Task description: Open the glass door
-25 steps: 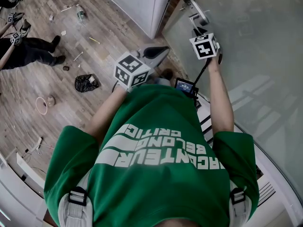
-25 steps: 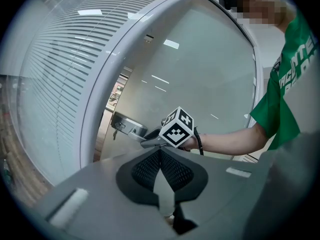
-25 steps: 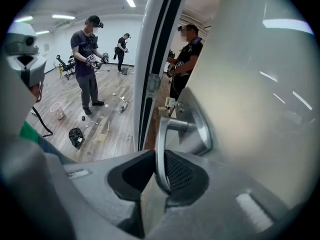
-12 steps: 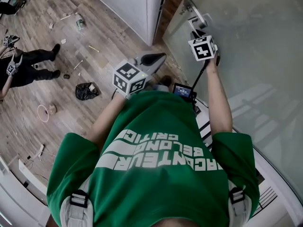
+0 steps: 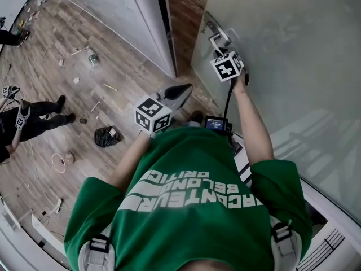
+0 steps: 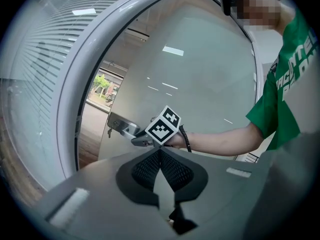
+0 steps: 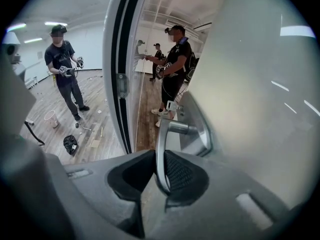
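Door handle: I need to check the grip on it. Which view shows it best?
The right gripper view: the door handle fills the centre, its lever clamped by the right gripper. The head view shows it small, just past that gripper; the left gripper view shows it distant and partly behind that gripper.

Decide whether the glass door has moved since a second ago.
Yes. The glass door has swung away from the white frame; the floor strip between them is wider. The right tongs grip its handle.
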Demonstrator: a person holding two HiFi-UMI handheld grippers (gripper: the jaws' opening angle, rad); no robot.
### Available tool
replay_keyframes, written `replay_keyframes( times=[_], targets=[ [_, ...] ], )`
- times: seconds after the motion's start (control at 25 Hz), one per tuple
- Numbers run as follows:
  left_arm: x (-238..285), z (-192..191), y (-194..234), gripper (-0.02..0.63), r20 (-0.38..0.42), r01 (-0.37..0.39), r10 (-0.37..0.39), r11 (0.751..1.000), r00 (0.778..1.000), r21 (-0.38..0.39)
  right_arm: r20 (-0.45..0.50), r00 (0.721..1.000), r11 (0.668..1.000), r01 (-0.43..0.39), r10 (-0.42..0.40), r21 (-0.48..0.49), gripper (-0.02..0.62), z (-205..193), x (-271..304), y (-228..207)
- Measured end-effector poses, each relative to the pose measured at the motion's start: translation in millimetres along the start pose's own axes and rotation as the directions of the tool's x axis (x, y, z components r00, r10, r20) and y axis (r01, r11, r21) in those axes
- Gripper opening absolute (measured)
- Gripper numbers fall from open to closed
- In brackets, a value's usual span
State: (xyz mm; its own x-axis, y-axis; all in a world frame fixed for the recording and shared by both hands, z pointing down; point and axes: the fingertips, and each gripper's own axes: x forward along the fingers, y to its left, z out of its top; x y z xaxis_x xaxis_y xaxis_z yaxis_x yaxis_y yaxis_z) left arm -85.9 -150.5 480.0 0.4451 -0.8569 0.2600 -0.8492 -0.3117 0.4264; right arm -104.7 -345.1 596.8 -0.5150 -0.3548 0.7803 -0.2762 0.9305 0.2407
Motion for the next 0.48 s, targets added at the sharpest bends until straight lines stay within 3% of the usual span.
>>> replay_keyframes(
  times=[0.48],
  targets=[
    [50.2,2.3,-27.2,0.017,0.01,-0.021,0.021,1.0,1.0,0.019,0.02,1.0,0.999,0.007,-0.008,0.053,0.055,-10.8,9.7,-48.2]
  ],
)
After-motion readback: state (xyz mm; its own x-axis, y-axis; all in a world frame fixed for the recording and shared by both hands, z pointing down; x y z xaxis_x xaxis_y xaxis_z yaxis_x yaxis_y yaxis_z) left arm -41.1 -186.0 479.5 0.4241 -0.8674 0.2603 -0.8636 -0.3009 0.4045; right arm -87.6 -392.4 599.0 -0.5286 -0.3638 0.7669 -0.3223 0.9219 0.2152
